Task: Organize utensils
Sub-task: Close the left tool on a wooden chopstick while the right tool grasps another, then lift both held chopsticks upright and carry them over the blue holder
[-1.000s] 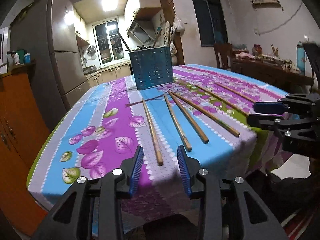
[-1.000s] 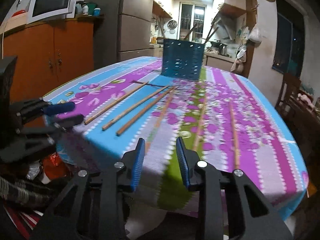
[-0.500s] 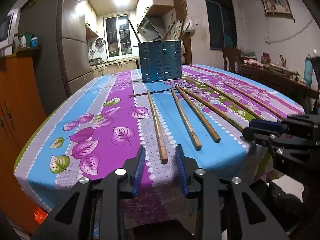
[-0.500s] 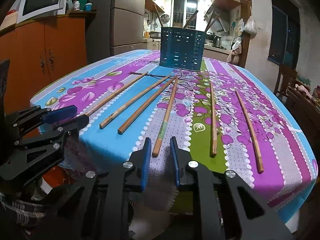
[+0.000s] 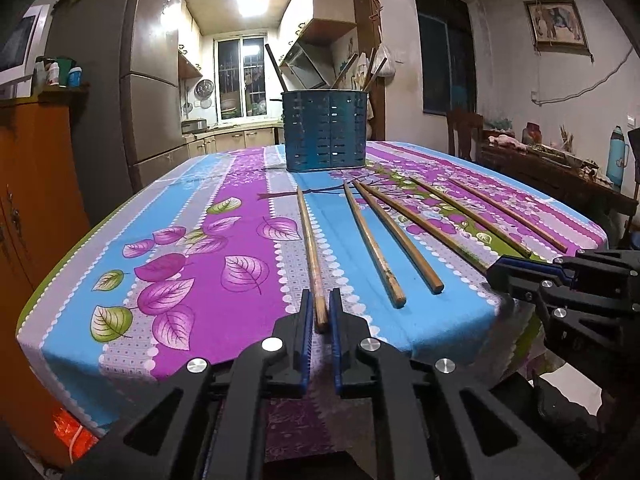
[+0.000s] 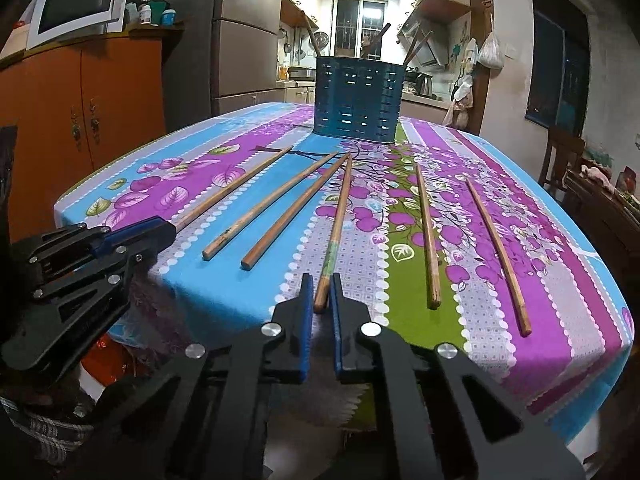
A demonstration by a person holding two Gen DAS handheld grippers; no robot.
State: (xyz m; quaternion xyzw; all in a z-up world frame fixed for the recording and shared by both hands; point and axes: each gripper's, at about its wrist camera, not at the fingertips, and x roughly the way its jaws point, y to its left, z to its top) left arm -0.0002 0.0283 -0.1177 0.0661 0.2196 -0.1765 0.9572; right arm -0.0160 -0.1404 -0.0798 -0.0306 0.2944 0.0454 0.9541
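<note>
Left gripper [image 5: 319,314] fingers straddle near end of leftmost chopstick [image 5: 309,248], nearly closed, contact unclear. Right gripper [image 6: 321,294] likewise on fourth chopstick [image 6: 338,224]. Both sticks lie on worktop [image 5: 192,280], pointing toward blue holder [image 5: 325,136].

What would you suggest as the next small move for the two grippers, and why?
Probably close both and lift: the left gripper straddles the near end of the leftmost chopstick, the right gripper the fourth chopstick, jaws narrow but seemingly not yet clamped. The blue holder waits beyond.
</note>
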